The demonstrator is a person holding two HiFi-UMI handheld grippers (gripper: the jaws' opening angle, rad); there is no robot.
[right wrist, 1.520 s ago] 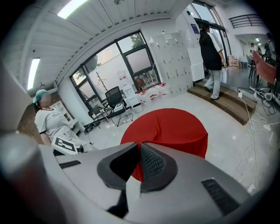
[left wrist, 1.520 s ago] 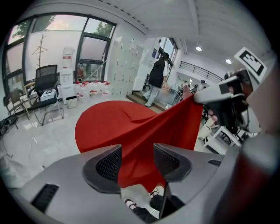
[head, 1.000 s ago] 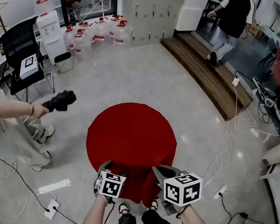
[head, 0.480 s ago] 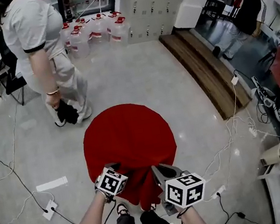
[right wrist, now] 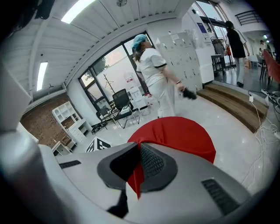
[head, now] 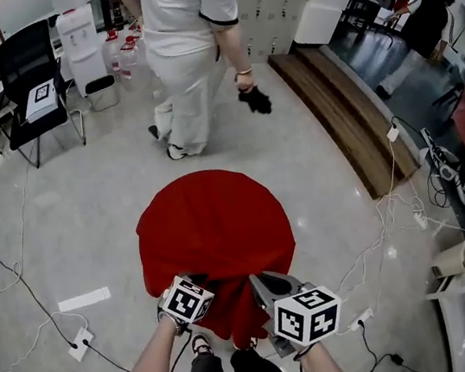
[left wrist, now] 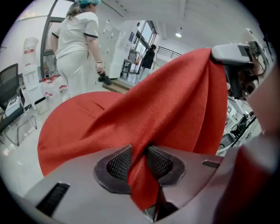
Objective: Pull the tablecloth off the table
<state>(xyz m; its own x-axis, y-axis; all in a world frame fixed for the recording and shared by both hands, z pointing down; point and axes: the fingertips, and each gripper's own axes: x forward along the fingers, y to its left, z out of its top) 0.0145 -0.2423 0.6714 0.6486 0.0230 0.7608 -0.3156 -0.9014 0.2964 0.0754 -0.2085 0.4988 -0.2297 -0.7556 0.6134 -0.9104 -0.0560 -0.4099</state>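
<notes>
A red tablecloth (head: 213, 228) covers the round table, which is hidden beneath it, and hangs over the edge all round. At the table's near edge, the left gripper (head: 179, 281) has just been closing its jaws. The left gripper view shows the mesh pads clamped on a bunched fold of the tablecloth (left wrist: 175, 100), which runs up between them at the left gripper (left wrist: 139, 164). The right gripper (head: 261, 283), just beside it along the same edge, has its jaws tight together on a thin pinch of the tablecloth (right wrist: 175, 135), which hangs down between the pads of the right gripper (right wrist: 139, 166).

Beyond the table's far side, a person in white (head: 189, 47) stands on the pale floor (head: 88, 212) with a black object (head: 256, 100) in one hand. Far to the table's left are a black office chair (head: 33, 90) and a water dispenser (head: 81, 47). A wooden step (head: 340, 120) runs to the table's right. Cables (head: 21, 284) trail over the floor on both sides of the table.
</notes>
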